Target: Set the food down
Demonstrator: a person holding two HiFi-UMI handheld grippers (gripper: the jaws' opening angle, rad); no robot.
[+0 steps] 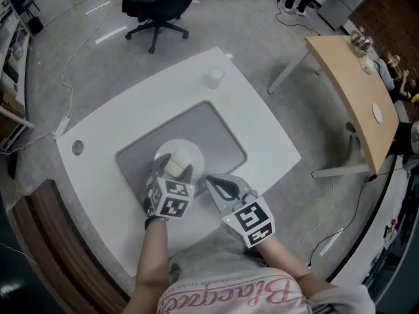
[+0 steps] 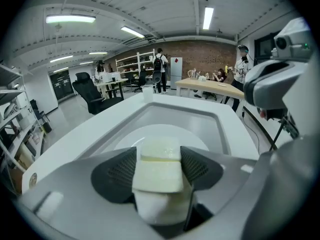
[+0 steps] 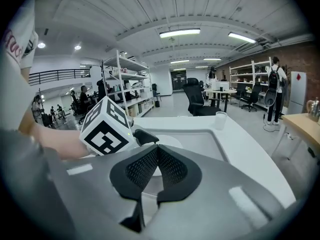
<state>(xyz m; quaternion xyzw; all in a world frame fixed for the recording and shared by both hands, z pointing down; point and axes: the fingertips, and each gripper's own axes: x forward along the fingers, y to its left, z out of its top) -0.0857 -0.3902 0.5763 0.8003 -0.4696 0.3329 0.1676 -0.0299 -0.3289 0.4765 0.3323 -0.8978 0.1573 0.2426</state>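
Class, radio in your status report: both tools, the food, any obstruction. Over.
Left tool shut on food, over white plate. Right tool shut, empty. Plate bare, nothing in the way.

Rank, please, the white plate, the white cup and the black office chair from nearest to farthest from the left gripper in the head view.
1. White plate, right below the left gripper holding the food.
2. White cup, near the table's far edge.
3. Black office chair, on the floor beyond.
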